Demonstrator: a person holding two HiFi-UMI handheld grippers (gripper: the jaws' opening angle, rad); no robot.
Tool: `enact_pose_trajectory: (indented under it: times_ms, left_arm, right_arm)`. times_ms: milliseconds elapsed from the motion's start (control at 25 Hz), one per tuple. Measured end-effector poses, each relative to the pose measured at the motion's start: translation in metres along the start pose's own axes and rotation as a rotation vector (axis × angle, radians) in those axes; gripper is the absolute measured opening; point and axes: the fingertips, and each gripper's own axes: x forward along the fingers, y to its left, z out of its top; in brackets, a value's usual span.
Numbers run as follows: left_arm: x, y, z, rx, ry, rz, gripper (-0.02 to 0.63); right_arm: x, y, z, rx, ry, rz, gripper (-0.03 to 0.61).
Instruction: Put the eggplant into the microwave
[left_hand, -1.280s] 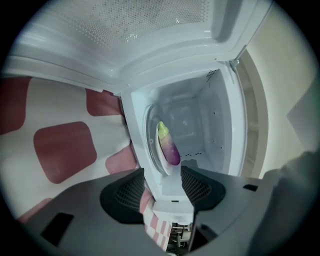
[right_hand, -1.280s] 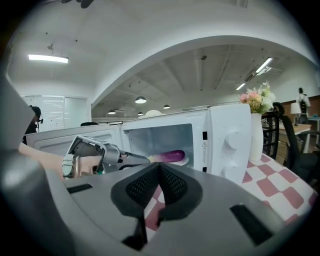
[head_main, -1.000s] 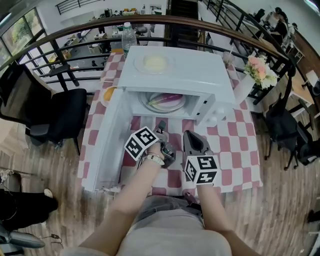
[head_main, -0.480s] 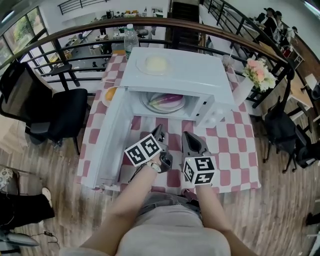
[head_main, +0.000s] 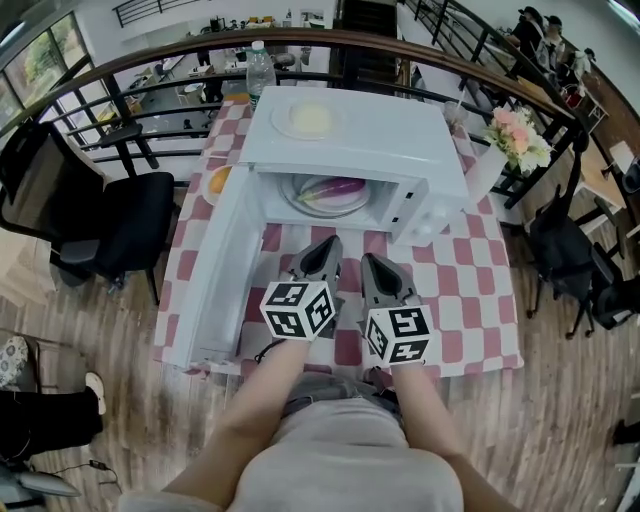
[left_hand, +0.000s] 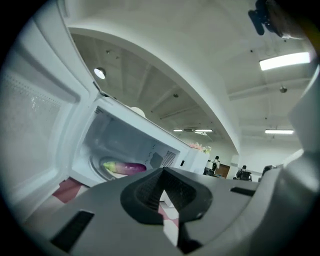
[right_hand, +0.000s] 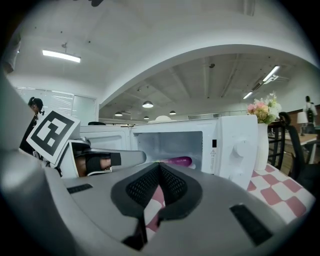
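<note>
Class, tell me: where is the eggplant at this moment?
In the head view, the eggplant lies on the plate inside the open microwave, top centre, right of its swung-out door.

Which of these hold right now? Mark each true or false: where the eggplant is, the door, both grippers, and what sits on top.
1. The eggplant lies inside the microwave. True.
2. The microwave door is closed. False: it is swung wide open on the left side.
3. The left gripper is holding the eggplant. False: its jaws are shut on nothing, out in front of the microwave.
4. The right gripper is shut and empty. True.
5. A plate sits on top of the microwave. True.
</note>
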Motion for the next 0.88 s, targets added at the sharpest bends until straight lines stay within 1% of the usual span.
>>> enact_pose_trajectory:
  times_ms: [160, 360, 440, 680, 880]
  left_arm:
    - [-0.004, -0.008, 0.006, 0.108, -0.025, -0.019, 0.002]
    - [-0.008, -0.02, 0.008, 0.29, -0.037, -0.042, 0.002]
    - [-0.008, -0.025, 0.007, 0.339, -0.037, -0.052, 0.002]
    - [-0.009, -0.033, 0.005, 0.446, -0.034, -0.068, 0.002]
    - [-0.008, -0.035, 0.004, 0.464, -0.034, -0.072, 0.002]
  right_arm:
    - [-0.003, 0.003, -0.002, -0.003, -0.009, 0.008, 0.023]
    - [-0.006, 0.005, 0.004, -0.018, -0.041, 0.015, 0.023]
    - [-0.008, 0.005, 0.007, -0.027, -0.056, 0.018, 0.023]
    - [-0.012, 0.004, 0.012, -0.046, -0.083, 0.007, 0.023]
    - [-0.012, 0.004, 0.012, -0.054, -0.087, 0.004, 0.023]
